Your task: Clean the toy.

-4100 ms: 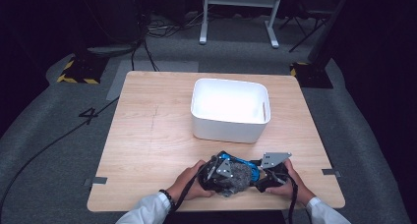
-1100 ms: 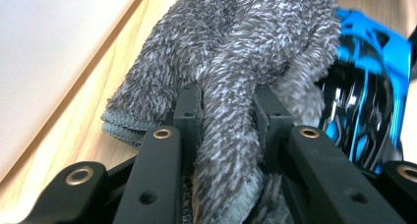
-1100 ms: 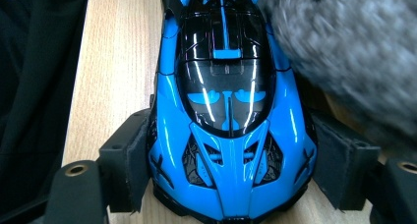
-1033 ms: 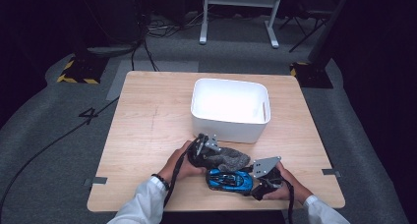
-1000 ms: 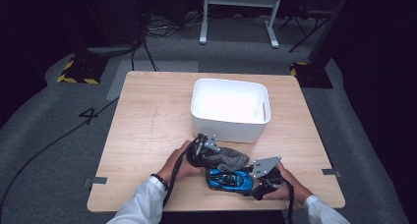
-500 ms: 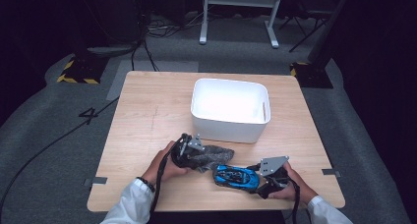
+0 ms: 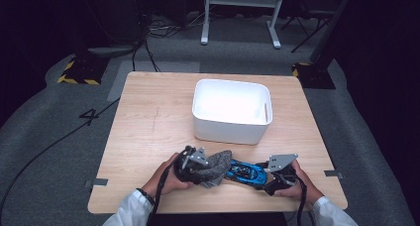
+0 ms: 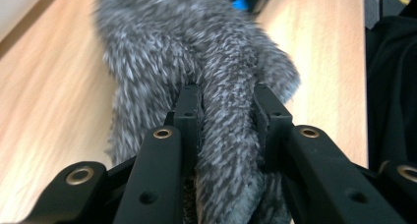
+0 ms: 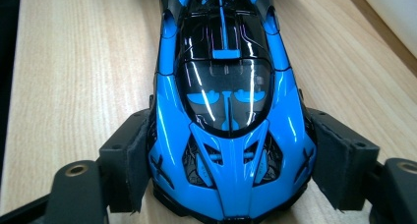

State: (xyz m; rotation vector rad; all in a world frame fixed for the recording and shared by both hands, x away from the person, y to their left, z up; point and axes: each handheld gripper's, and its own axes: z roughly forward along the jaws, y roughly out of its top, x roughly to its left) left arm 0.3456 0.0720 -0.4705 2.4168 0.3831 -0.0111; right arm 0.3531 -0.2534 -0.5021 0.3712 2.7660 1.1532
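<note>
A grey furry cloth point(image 7: 218, 162) lies near the table's front edge, and my left gripper point(image 7: 194, 161) is shut on it. In the left gripper view the two black jaws of my left gripper point(image 8: 227, 113) pinch a fold of the cloth point(image 8: 147, 47). A blue and black toy car point(image 7: 245, 172) sits just right of the cloth, its far end touching the fur. My right gripper point(image 7: 275, 178) is shut on the car's nose. In the right gripper view, my right gripper point(image 9: 236, 160) has its pads point(image 9: 135, 155) pressed on both sides of the car point(image 9: 228, 101).
A white rectangular bin point(image 7: 230, 109) stands at the middle of the wooden table point(image 7: 148, 122), just beyond both hands; its wall point(image 9: 393, 8) appears at the top right of the right gripper view. Tape marks sit on the table's front corners.
My left gripper has pulled the cloth left and toward the front edge, off the top of the car. My right gripper has shifted slightly right with the car.
</note>
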